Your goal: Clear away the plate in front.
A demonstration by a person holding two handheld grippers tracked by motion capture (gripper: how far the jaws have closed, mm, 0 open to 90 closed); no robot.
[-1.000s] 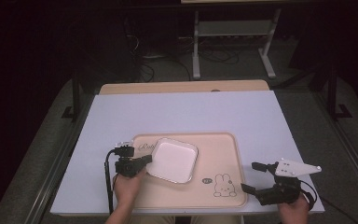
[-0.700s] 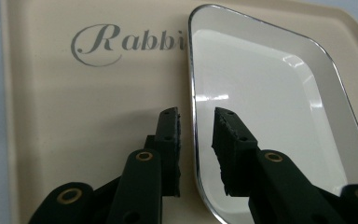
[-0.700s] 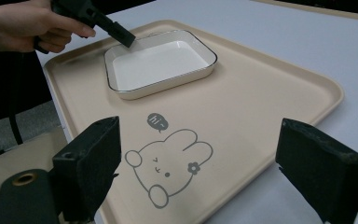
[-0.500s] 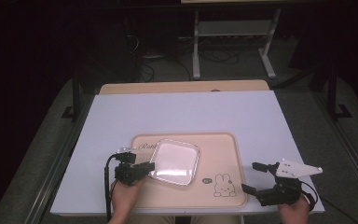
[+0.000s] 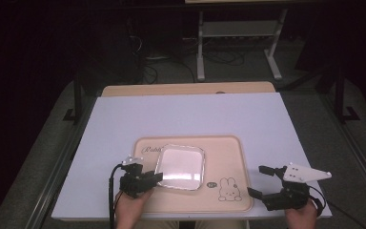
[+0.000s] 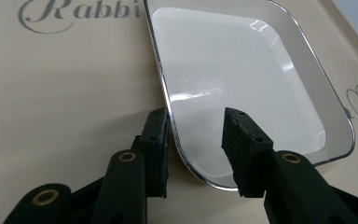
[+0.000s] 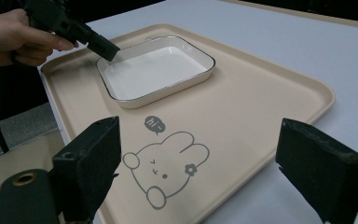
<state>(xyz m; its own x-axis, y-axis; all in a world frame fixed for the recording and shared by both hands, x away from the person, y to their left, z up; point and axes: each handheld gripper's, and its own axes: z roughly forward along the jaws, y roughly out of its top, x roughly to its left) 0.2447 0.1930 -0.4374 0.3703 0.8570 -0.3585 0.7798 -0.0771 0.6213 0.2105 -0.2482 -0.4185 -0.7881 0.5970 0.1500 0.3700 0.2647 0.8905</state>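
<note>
At the near left of the table, the left gripper (image 5: 156, 177) has its black jaws a little apart, astride the near left rim of the shallow white glazed dish with rounded corners and a thin dark edge line (image 5: 180, 167). In the left gripper view one jaw lies outside against the rim and the other hangs over the glossy inside, so nothing is clamped yet; closing would pinch the rim. This hand is much the nearer to the dish. At the near right, well apart from it, the right gripper (image 5: 259, 182) hovers wide open and empty over the table edge. The dish sits flat in the left half of the matte beige plastic tray printed with a rabbit (image 5: 228, 152), its sides roughly square to the tray. The tray rests on a pale smooth tabletop (image 5: 195, 114).
</note>
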